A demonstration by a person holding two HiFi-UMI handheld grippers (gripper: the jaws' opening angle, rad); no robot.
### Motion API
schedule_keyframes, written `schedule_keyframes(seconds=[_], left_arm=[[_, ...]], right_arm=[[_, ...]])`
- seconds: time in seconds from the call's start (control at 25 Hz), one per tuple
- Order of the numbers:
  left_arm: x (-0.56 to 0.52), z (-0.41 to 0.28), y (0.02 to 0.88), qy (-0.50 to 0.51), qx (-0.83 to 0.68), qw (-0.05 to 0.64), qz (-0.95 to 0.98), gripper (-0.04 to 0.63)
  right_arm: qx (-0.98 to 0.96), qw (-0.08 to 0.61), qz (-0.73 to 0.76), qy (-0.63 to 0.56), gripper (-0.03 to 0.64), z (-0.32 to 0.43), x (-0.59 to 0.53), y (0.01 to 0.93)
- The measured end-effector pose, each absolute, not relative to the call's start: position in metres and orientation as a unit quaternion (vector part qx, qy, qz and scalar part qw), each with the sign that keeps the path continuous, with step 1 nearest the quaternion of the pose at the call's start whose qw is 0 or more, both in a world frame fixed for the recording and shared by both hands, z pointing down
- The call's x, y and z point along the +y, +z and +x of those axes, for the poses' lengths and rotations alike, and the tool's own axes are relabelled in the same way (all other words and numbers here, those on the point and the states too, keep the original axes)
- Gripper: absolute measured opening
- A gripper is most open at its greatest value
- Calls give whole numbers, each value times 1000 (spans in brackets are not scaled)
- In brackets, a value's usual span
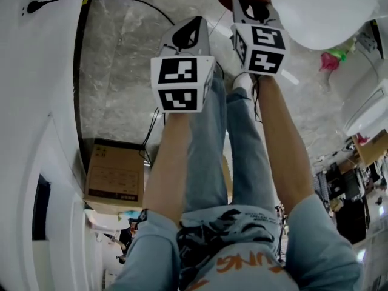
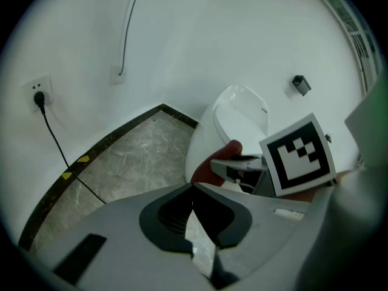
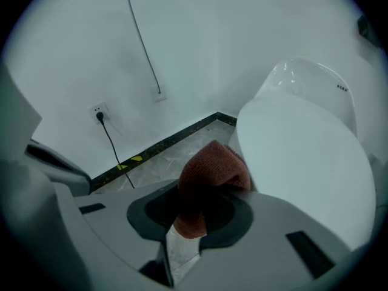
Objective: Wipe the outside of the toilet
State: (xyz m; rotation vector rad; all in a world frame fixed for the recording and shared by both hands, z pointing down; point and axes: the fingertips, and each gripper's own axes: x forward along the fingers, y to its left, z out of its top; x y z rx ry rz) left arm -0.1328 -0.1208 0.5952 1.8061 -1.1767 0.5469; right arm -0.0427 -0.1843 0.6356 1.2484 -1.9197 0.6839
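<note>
1. The right gripper [image 3: 197, 214] has its jaws clamped on a rust-red cloth [image 3: 212, 171]. The cloth bulges up out of the jaw tips, and a flap hangs down between the pads, hiding the inner faces of the jaws.
2. The folded top of the cloth lies against the white outer side of the toilet [image 3: 303, 162], low on its left flank. The exact line of contact is hidden behind the fold.
3. The left gripper [image 2: 195, 190] has its jaws drawn together with nothing in them. Only a thin sliver of floor shows below the meeting tips. It hangs apart from the toilet, pointing at the toilet's front.
4. From the left gripper view, the right gripper stands in front of the toilet and covers its lower right part. The cloth shows only as a red patch at the bowl's front.
5. In the head view the toilet is cut off by the top right corner, so only a rounded white part shows. The cloth is mostly hidden behind the right gripper.
6. To the left of the toilet, a wall socket [image 3: 99, 113] holds a black plug, and its cable [image 3: 118, 156] drops to the grey marbled floor [image 2: 136, 159].
7. Well apart from the toilet, by the person's left side, sits a cardboard box [image 1: 115, 174]. Its print is too small to read.
</note>
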Motion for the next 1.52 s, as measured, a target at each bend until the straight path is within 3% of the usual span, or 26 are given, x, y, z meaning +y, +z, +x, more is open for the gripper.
schedule_keyframes(seconds=[0.36,0.8,1.08,1.52], left_arm=[[-112,-157,612,217,-487,456,712,-5],[-94,-128,608,227,-496,437,715,-5],[-54,-50,596,238,-493,419,725,-5],[15,131,602,209,-480,435,733,-5]], right_arm=[[-745,357,495,270,83,-62,-215,640],[-785,372,417,267,84,-50,-114,643],[-799,385,374,270,84,18,-46,654],[-789,389,376,291,83,194,5,680]])
